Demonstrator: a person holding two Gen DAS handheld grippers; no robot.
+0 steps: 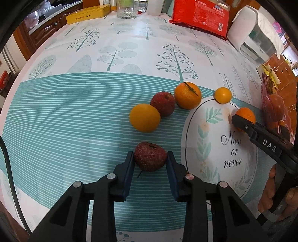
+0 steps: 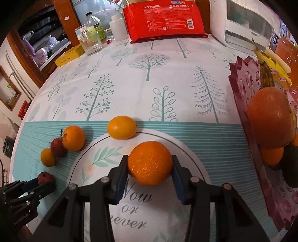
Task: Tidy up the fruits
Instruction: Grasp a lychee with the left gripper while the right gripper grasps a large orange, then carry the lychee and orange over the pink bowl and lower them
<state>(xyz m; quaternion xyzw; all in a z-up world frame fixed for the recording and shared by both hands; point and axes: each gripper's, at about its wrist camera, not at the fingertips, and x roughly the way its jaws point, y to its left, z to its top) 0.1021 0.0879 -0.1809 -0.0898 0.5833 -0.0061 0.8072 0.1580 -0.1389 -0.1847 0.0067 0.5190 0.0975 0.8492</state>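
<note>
My left gripper (image 1: 150,156) is shut on a dark red fruit (image 1: 150,156) that rests on the striped tablecloth. My right gripper (image 2: 150,160) is shut on an orange mandarin (image 2: 150,163) over the round white mat (image 2: 104,149) that reads "Now or never"; the mandarin also shows in the left wrist view (image 1: 245,115). On the cloth lie a yellow-orange fruit (image 1: 144,118), a second dark red fruit (image 1: 163,103), a mandarin with a stem (image 1: 188,95) and a small yellow fruit (image 1: 223,95) at the mat's edge.
A red fruit basket (image 2: 247,93) holding a large orange fruit (image 2: 270,117) and bananas stands at the right. At the back are a red packet (image 2: 163,18), a glass (image 2: 91,44), a yellow box (image 1: 89,14) and a white appliance (image 2: 242,22).
</note>
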